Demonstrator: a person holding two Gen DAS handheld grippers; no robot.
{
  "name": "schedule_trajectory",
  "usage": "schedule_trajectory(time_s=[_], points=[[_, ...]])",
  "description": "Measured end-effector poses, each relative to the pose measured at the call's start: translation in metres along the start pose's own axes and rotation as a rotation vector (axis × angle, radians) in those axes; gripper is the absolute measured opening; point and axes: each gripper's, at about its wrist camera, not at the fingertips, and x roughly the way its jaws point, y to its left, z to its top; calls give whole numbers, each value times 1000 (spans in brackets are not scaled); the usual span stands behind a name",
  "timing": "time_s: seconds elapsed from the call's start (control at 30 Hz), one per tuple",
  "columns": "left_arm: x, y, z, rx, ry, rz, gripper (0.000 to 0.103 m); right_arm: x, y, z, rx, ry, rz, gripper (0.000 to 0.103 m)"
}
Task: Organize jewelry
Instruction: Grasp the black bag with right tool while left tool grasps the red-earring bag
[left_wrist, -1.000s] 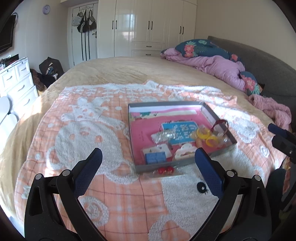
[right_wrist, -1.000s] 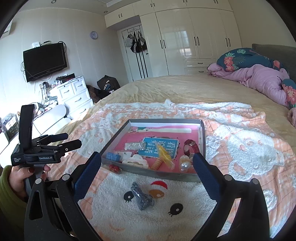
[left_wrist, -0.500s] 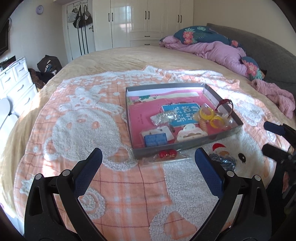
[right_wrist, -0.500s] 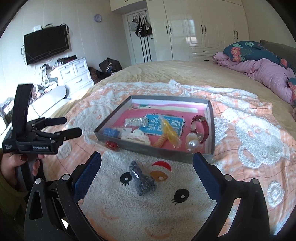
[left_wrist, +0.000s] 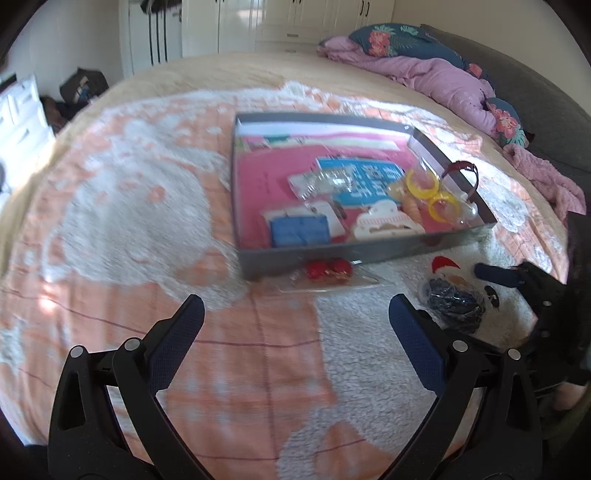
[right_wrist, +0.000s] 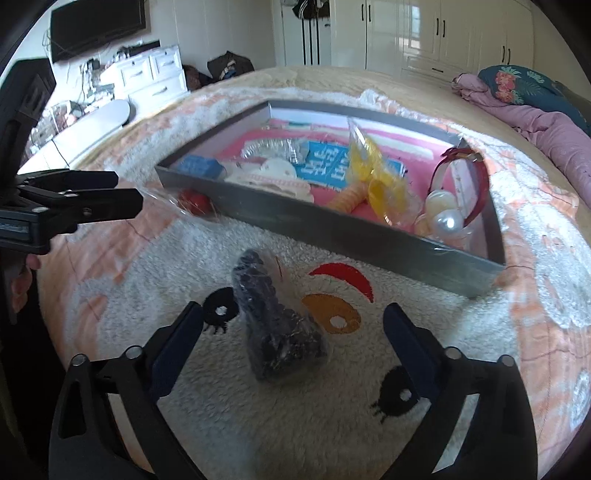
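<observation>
A grey tray (left_wrist: 332, 254) (right_wrist: 332, 225) with a pink floor lies on the orange and white blanket and holds bagged jewelry: yellow rings (left_wrist: 432, 195), a blue card (left_wrist: 299, 229), a red band (right_wrist: 461, 184), pearls (right_wrist: 448, 221). A clear bag of red beads (left_wrist: 327, 271) (right_wrist: 194, 201) lies against the tray's near wall. A bag of dark beads (left_wrist: 452, 299) (right_wrist: 277, 332) lies on the blanket. My left gripper (left_wrist: 295, 314) is open just short of the red beads. My right gripper (right_wrist: 293, 321) is open, with the dark bag between its fingers.
The blanket (left_wrist: 129, 206) covers a bed. A pink quilt and flowered pillows (left_wrist: 436, 70) lie at the far right. White drawers (right_wrist: 155, 74) and a TV stand to the left, wardrobes (right_wrist: 424, 29) behind.
Both grippers have moved forward and lower. The tray and both loose bags look larger. The dark bag now lies between my right gripper's fingers.
</observation>
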Motion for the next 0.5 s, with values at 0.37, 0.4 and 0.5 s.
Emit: schedule_trajectory(time_s=[0.37, 0.4, 0.5], points=[[45, -15, 8, -60, 70, -33, 94, 3, -10, 4, -12, -33, 44, 39], [48, -17, 9, -52, 66, -17, 94, 1, -10, 3, -11, -35, 48, 39], [52, -19, 11, -45, 49, 8, 94, -1, -11, 3, -7, -40, 58, 38]])
